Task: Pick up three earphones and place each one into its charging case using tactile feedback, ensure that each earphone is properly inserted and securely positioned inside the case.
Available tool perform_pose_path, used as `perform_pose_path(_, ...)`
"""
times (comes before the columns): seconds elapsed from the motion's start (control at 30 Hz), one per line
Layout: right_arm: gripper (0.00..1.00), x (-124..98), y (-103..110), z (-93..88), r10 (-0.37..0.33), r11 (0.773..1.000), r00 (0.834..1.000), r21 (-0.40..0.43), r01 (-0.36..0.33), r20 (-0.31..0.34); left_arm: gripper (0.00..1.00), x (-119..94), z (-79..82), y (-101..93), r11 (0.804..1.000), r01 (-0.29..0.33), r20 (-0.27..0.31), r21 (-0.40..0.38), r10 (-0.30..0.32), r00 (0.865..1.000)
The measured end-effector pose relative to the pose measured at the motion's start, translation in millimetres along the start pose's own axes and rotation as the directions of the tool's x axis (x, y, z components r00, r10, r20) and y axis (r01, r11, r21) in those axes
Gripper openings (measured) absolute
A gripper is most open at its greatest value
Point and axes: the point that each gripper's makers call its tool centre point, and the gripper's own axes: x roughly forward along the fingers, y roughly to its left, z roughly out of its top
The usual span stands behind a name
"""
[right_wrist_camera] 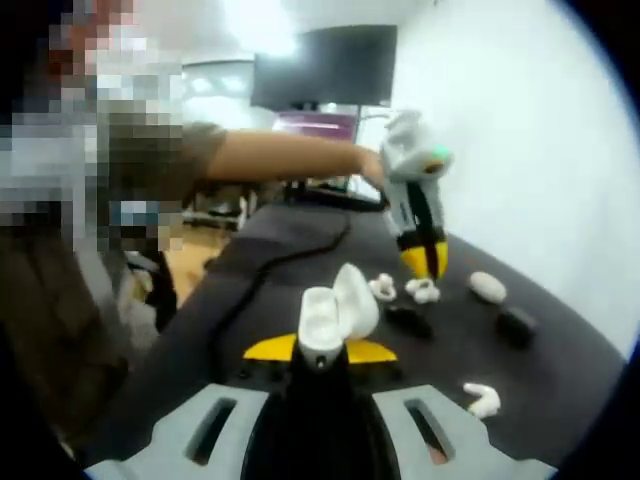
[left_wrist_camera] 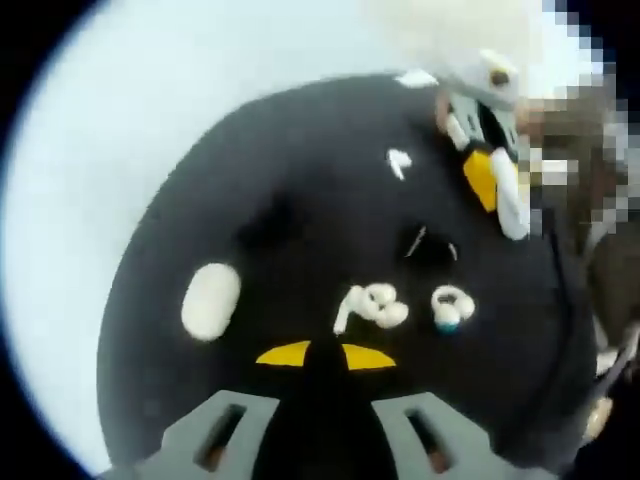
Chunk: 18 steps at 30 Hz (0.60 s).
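Observation:
My left gripper (left_wrist_camera: 326, 355) hangs over the black table top (left_wrist_camera: 250, 180), its yellow-tipped jaws close together with nothing seen between them. Just beyond its tips lie a cluster of white earphones (left_wrist_camera: 372, 305) and a small open white case (left_wrist_camera: 450, 308). A single earphone (left_wrist_camera: 398, 162) lies farther off. My right gripper (right_wrist_camera: 320, 350) is shut on an open white charging case (right_wrist_camera: 328, 312) with its lid up. In the right gripper view the left gripper (right_wrist_camera: 425, 262) points down over the earphone cluster (right_wrist_camera: 422, 291). The right gripper (left_wrist_camera: 495, 180) shows at the upper right of the left gripper view.
A closed white oval case (left_wrist_camera: 210, 300) lies to the left, and a dark case (left_wrist_camera: 430, 245) sits mid-table. In the right gripper view there are a loose earphone (right_wrist_camera: 483, 400), a black case (right_wrist_camera: 517, 325) and a cable (right_wrist_camera: 290, 255). A person stands at the table's side.

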Motion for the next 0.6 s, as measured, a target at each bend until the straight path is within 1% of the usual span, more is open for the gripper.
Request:
perform_pose_path(0.03, 0.18, 0.0, 0.1, -0.1, 0.0, 1.0, 1.0, 0.0, 0.0, 0.0, 0.07, 0.0, 3.9, 0.1, 1.0, -0.003, 0.01, -0.001, 0.003, 1.0)
perform_pose_path(0.1, 0.18, 0.0, 0.4, 0.0, 0.0, 1.0, 1.0, -0.003, 0.0, 0.0, 0.08, 0.4, 11.2, -3.6, 1.0, 0.018, 0.032, -0.001, -0.018, 0.999)
perform_pose_path(0.13, 0.18, 0.1, 0.5, 0.0, 0.0, 1.0, 1.0, -0.004, 0.0, 0.0, 0.09, 1.6, 12.0, -6.9, 1.0, 0.029, 0.031, 0.004, -0.029, 0.999)
perform_pose_path(0.17, 0.18, 0.2, 0.7, 0.1, 0.0, 1.0, 1.0, -0.005, 0.0, 0.0, 0.09, 3.4, 10.5, -11.7, 0.999, 0.049, 0.016, 0.018, -0.049, 0.999)
perform_pose_path(0.2, 0.18, 0.4, 0.9, 0.1, 0.0, 1.0, 1.0, -0.005, 0.0, 0.0, 0.08, 5.0, 10.4, -12.1, 0.999, 0.049, 0.015, 0.022, -0.049, 0.999)
perform_pose_path(0.23, 0.18, 0.7, 1.0, 0.2, 0.001, 1.0, 1.0, -0.005, -0.001, -0.001, 0.07, 4.7, 10.1, -11.2, 0.999, 0.05, 0.007, -0.01, -0.05, 0.999)
perform_pose_path(0.3, 0.18, 1.2, 1.2, 0.3, 0.002, 1.0, 1.0, -0.003, -0.002, -0.001, 0.03, 5.5, 7.9, -17.1, 0.99, 0.086, 0.006, -0.112, -0.086, 0.996)
perform_pose_path(0.33, 0.18, 1.3, 1.4, 0.4, 0.002, 1.0, 1.0, -0.005, -0.002, 0.0, 0.03, 5.2, 7.0, -14.7, 0.989, 0.08, 0.007, -0.126, -0.08, 0.997)
perform_pose_path(0.37, 0.18, 1.5, 1.7, 0.6, 0.001, 1.0, 1.0, -0.008, -0.001, 0.0, 0.03, 4.1, 7.6, -13.9, 0.985, 0.076, 0.021, -0.156, -0.074, 0.997)
perform_pose_path(0.47, 0.18, 1.7, 2.2, 0.7, 0.002, 1.0, 1.0, -0.006, -0.002, 0.0, 0.03, -0.5, 2.0, -10.1, 0.972, 0.036, 0.061, -0.233, -0.023, 0.998)
perform_pose_path(0.5, 0.18, 1.7, 2.4, 0.7, 0.001, 1.0, 1.0, -0.006, -0.001, 0.0, 0.03, -4.2, -3.3, -6.8, 0.957, 0.009, 0.07, -0.289, 0.012, 0.997)
perform_pose_path(0.53, 0.18, 1.8, 2.5, 0.7, 0.001, 1.0, 1.0, -0.008, -0.001, 0.0, 0.03, -7.3, -6.8, -7.4, 0.946, -0.003, 0.078, -0.324, 0.03, 0.996)
perform_pose_path(0.57, 0.18, 1.9, 2.7, 0.9, 0.0, 1.0, 1.0, -0.01, 0.0, 0.0, 0.03, -10.8, -10.4, -5.7, 0.936, -0.026, 0.084, -0.351, 0.059, 0.995)
perform_pose_path(0.6, 0.18, 2.0, 2.8, 0.9, 0.0, 1.0, 1.0, -0.01, 0.0, -0.001, 0.03, -15.0, -14.5, -3.3, 0.921, -0.057, 0.085, -0.386, 0.097, 0.992)
